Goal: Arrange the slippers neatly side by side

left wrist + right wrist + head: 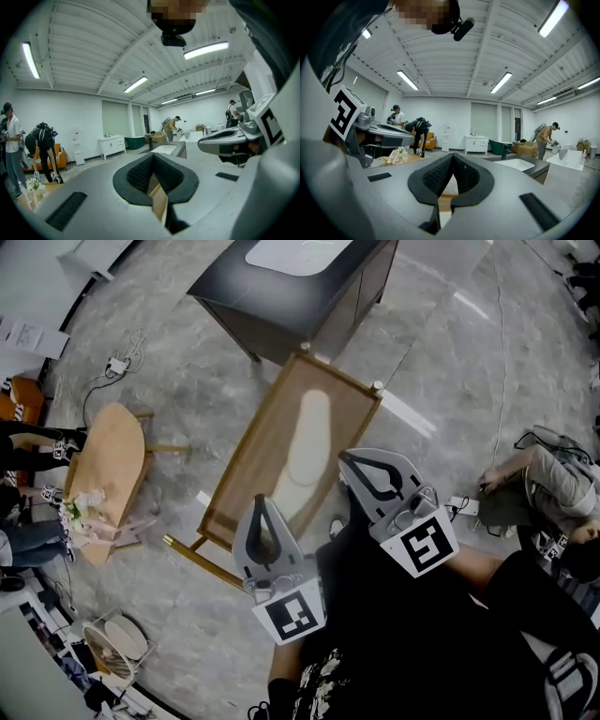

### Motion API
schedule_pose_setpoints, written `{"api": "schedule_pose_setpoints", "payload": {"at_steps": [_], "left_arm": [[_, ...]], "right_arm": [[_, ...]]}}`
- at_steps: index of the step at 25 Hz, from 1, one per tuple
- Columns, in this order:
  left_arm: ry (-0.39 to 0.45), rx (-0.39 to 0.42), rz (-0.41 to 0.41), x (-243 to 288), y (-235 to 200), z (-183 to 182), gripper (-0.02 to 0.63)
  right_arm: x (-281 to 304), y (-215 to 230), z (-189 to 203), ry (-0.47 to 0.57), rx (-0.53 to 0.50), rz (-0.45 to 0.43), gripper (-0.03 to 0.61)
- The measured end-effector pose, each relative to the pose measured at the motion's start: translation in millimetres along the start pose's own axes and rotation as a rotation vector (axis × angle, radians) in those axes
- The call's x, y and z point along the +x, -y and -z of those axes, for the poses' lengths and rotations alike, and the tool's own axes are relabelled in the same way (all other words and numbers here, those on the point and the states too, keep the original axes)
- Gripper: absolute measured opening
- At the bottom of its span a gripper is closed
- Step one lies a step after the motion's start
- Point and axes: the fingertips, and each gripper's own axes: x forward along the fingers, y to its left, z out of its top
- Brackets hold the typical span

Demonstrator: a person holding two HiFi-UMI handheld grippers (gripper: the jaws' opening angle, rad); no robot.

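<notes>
Both tongs closed tight, nothing in them: the left grey gripper point(261, 502) and right grey gripper point(350, 458) by the rectangular wooden-framed table point(267, 440), where the pale cream slipper point(305, 451) lies lengthwise.

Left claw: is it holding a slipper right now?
No, the left claw is shut, its jaws together with nothing gripped between them.

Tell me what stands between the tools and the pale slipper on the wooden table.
Nothing visible. The left tool and right tool, both shut and empty, hang over the near end of the wooden table; the pale slipper lies uncovered on its top.
</notes>
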Motion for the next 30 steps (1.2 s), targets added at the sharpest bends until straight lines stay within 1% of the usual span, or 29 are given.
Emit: {"api": "schedule_pose_setpoints", "payload": {"at_steps": [6,12,15,21,25,30], "left_arm": [[-0.023,-0.008,-0.068,13,-2,0,0.003],[-0.071,-0.028,-0.130,23,-3,11,0.003],[-0.090,-0.037,-0.164,28,-5,16,0.003],[-0.111,-0.045,-0.222,34,-2,22,0.003],[-0.139,-0.050,-0.258,32,-5,31,0.003],[-0.180,-0.064,-0.292,34,-5,42,0.003]], "right_arm": [[19,10,2,0.001,-0.037,-0.093,-0.002],[40,16,7,0.002,-0.117,-0.193,-0.002],[47,18,15,-0.018,-0.116,-0.233,-0.002],[58,20,28,-0.009,-0.161,-0.319,-0.002],[65,14,39,-0.003,-0.155,-0.386,0.000],[73,13,53,-0.017,-0.186,-0.450,0.002]]}}
